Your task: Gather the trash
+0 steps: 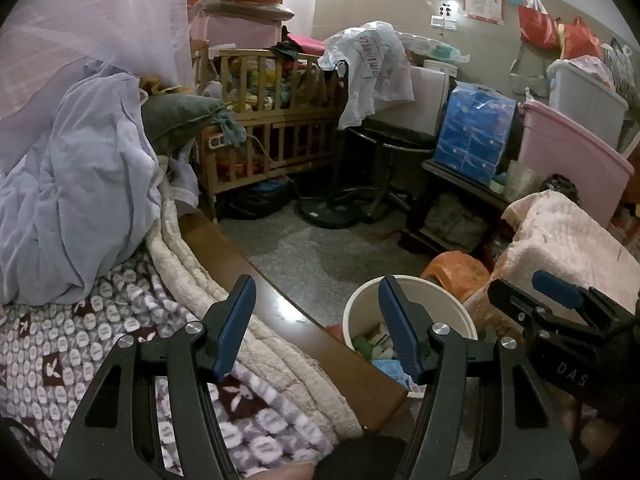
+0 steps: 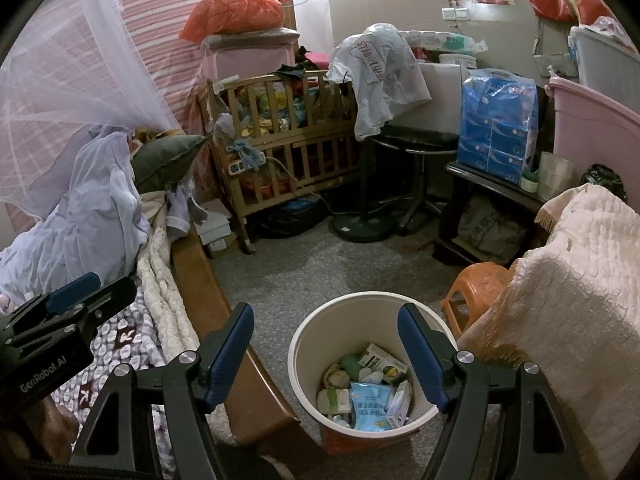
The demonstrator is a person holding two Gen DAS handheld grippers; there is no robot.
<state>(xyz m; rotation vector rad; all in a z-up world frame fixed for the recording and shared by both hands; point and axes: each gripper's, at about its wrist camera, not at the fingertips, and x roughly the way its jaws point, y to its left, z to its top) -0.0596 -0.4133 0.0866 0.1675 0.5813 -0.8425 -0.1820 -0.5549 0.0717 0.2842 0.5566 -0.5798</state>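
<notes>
We hover both grippers over the bedside, nothing in hand.

Biggest first: the bed [image 1: 100, 332] with its patterned blanket on our left, its wooden edge running beside the grey floor [image 2: 320, 264]. On that floor, just by the bed frame, stands the white trash bucket [image 2: 320, 344], with packets and wrappers [image 2: 370, 400] lying inside. Our left gripper [image 1: 316, 320] has its jaws parted and empty; our right gripper [image 2: 326, 348] likewise, framing the bucket below.
</notes>
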